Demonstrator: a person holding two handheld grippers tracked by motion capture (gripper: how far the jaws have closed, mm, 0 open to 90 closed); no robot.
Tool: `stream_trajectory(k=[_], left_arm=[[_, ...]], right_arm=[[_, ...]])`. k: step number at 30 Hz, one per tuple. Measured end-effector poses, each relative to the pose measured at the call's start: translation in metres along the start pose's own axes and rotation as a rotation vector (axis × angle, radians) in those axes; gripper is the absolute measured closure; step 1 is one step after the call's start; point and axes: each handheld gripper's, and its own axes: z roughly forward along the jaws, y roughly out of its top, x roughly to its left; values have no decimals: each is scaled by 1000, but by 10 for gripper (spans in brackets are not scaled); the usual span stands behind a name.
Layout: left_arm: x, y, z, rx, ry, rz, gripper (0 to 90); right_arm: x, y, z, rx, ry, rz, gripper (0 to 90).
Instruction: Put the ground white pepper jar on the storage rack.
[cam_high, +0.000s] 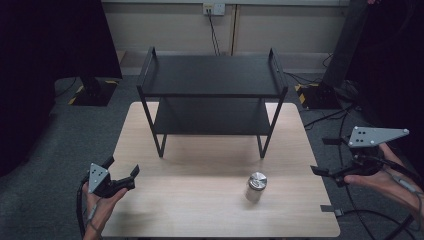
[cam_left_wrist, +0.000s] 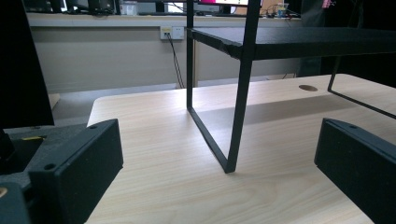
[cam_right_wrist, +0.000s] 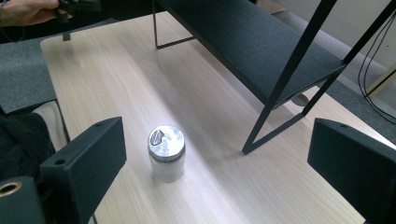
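Overhead, with both tongs views:

Counter (cam_high: 200, 165): pale wood-grain top; grey carpet around it.

Shelf rack (cam_high: 212, 80): black metal, two tiers, standing on the far half of the counter, beyond both tongs; both tiers bare.

Jar (cam_high: 256, 186): small, upright, pale body under a shiny metal lid; on the near half of the counter, in front of the rack's near right leg, closer to the right tongs than to the left tongs, touching neither.

Left tongs (cam_high: 122, 170): held in the left hand (cam_high: 97, 205) over the near left corner of the counter; jaws spread wide, nothing between them; grey plate on top.

Left tongs view: jaws at the lower corners, well apart; rack leg (cam_left_wrist: 238, 116) and its base bar straight ahead between them, standing on the counter; a round hole (cam_left_wrist: 307, 87) in the counter top farther off; wall socket (cam_left_wrist: 171, 32) with a cable behind.

Right tongs (cam_high: 327, 172): held in the right hand (cam_high: 385, 177) just off the right edge of the counter, pointing inward toward the jar; grey three-cornered plate above.

Right tongs view: jaws released and wide apart; jar (cam_right_wrist: 166, 153) ahead in the gap, nearer the left-side jaw, apart from both; lower tier of the rack beyond, up and to the right; the other hand at the far upper left.
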Motion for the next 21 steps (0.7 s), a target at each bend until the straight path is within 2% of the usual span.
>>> stream_trajectory(k=[14, 21], left_arm=[[-1, 0, -1, 2, -3, 2, 2], [-1, 0, -1, 4, -4, 2, 3]], right_arm=[[-5, -18, 13, -21, -2, 33, 43], [-7, -34, 29, -38, -4, 58, 44]])
